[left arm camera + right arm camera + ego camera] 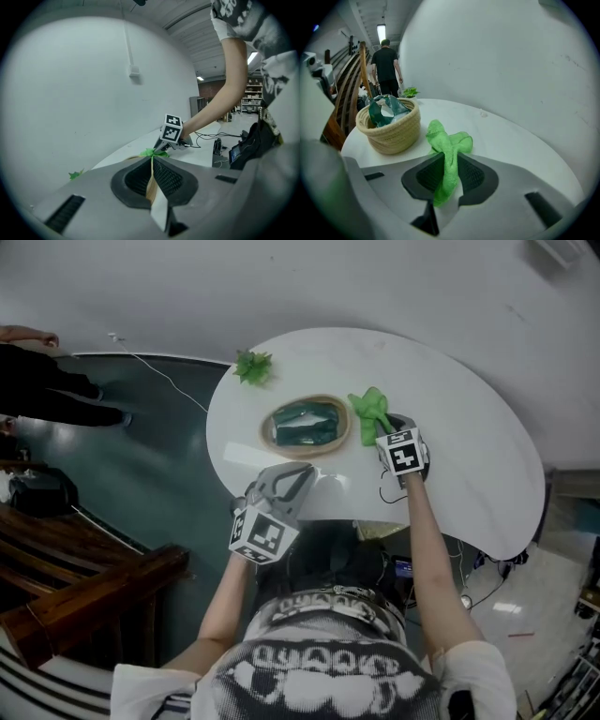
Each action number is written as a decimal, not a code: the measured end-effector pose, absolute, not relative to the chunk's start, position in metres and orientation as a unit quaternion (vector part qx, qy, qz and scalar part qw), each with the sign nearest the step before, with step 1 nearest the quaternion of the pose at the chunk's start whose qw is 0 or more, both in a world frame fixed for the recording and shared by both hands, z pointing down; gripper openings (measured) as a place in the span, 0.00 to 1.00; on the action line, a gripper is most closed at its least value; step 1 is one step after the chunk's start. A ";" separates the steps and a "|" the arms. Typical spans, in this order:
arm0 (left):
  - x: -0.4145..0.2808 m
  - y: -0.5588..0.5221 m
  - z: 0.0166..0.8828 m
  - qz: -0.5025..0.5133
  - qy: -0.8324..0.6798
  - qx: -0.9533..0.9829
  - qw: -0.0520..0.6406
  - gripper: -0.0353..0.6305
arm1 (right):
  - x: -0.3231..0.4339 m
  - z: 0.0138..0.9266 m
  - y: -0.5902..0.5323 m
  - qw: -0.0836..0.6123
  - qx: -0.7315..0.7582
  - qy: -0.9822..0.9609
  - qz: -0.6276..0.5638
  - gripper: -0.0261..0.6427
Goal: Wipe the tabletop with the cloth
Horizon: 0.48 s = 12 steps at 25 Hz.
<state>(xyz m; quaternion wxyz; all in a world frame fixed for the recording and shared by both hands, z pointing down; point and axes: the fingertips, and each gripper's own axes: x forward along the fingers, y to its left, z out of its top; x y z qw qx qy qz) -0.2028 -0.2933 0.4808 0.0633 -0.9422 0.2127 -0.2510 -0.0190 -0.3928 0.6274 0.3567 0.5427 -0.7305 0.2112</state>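
Poking forward from the clamped right tool (451, 158), green cloth (449, 139); left tool (152, 160) closed tight.

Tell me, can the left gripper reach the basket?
Probably yes. The left gripper points at the basket, with only bare tabletop between them. Its jaws are shut, so they would need opening to grab it.
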 end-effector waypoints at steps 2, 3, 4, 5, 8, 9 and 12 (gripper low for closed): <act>-0.192 -0.290 0.478 -0.247 0.205 -0.945 0.066 0.07 | -0.004 0.628 -0.383 0.361 0.548 -0.724 0.213 0.17; -0.185 -0.288 0.477 -0.245 0.201 -0.946 0.068 0.07 | 0.005 0.628 -0.378 0.363 0.551 -0.721 0.213 0.17; -0.179 -0.286 0.475 -0.244 0.197 -0.947 0.071 0.07 | 0.015 0.627 -0.373 0.364 0.555 -0.717 0.214 0.17; -0.171 -0.284 0.474 -0.244 0.192 -0.948 0.073 0.07 | 0.026 0.627 -0.367 0.365 0.559 -0.713 0.216 0.17; -0.141 -0.274 0.473 -0.243 0.175 -0.951 0.076 0.07 | 0.067 0.627 -0.344 0.368 0.574 -0.697 0.224 0.17; -0.130 -0.270 0.473 -0.242 0.169 -0.952 0.076 0.07 | 0.082 0.628 -0.335 0.368 0.579 -0.691 0.227 0.17; -0.091 -0.253 0.471 -0.236 0.145 -0.957 0.081 0.07 | 0.131 0.630 -0.307 0.369 0.596 -0.673 0.239 0.17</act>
